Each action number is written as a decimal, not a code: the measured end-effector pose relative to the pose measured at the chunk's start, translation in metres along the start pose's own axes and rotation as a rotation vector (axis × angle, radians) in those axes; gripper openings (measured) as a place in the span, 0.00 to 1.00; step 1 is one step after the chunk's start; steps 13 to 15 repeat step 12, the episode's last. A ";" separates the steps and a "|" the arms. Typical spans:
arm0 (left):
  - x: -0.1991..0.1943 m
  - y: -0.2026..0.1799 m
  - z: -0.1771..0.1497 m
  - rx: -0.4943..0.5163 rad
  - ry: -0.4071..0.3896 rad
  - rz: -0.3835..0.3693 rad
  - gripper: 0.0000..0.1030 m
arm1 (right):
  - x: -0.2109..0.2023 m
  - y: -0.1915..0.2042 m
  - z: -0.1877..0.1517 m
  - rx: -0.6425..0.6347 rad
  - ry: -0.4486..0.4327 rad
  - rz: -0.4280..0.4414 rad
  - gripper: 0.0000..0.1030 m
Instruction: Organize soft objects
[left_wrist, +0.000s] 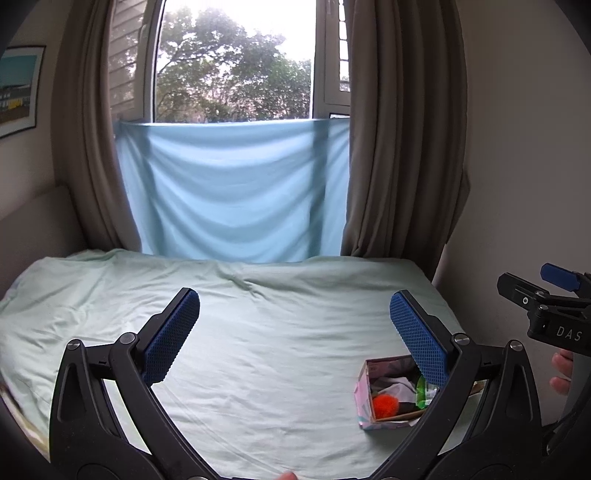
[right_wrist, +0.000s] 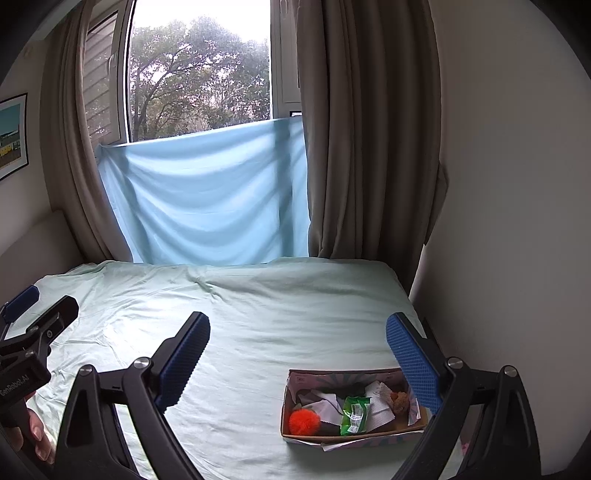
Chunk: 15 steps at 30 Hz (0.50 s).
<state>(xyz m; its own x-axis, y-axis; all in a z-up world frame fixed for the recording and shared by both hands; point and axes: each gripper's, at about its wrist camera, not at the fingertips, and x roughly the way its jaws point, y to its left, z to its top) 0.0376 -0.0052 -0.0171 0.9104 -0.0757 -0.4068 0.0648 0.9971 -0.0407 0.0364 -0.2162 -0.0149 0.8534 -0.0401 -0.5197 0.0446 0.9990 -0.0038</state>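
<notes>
- Box (right_wrist: 352, 437): open cardboard tray resting on the bed (right_wrist: 258, 314), near the bed's right edge and well short of the window end. Its long axis runs across the bed, left to right; the open top faces up.
- Pompom (right_wrist: 304, 422): orange, fuzzy, at the box's left end.
- Packet (right_wrist: 355, 414): green, in the middle of the box, long axis running from the box's front wall toward its back wall.
- White wrappers (right_wrist: 380, 404): crumpled, lying beside the packet on either side.
- Brown lump (right_wrist: 399, 401): at the box's right end; its kind cannot be told.
- Left gripper (left_wrist: 294, 334): jaws spread wide, empty, held above the bed to the left of the box.
- Right gripper (right_wrist: 298, 354): jaws spread wide, empty, held above the bed; its right finger overlaps the box's right end in the right wrist view.
- Blue cloth (right_wrist: 207, 195): hung across the lower window, beyond the box, between brown curtains (right_wrist: 365, 147).
</notes>
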 end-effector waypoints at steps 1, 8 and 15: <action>0.000 -0.001 0.000 0.007 -0.005 0.008 1.00 | 0.001 0.000 0.000 -0.001 0.000 -0.001 0.92; 0.007 -0.001 -0.002 0.031 0.011 0.018 1.00 | 0.009 0.001 0.002 -0.003 0.015 0.000 0.92; 0.011 0.005 -0.006 0.006 0.026 -0.009 1.00 | 0.020 0.005 0.001 -0.006 0.049 -0.004 0.92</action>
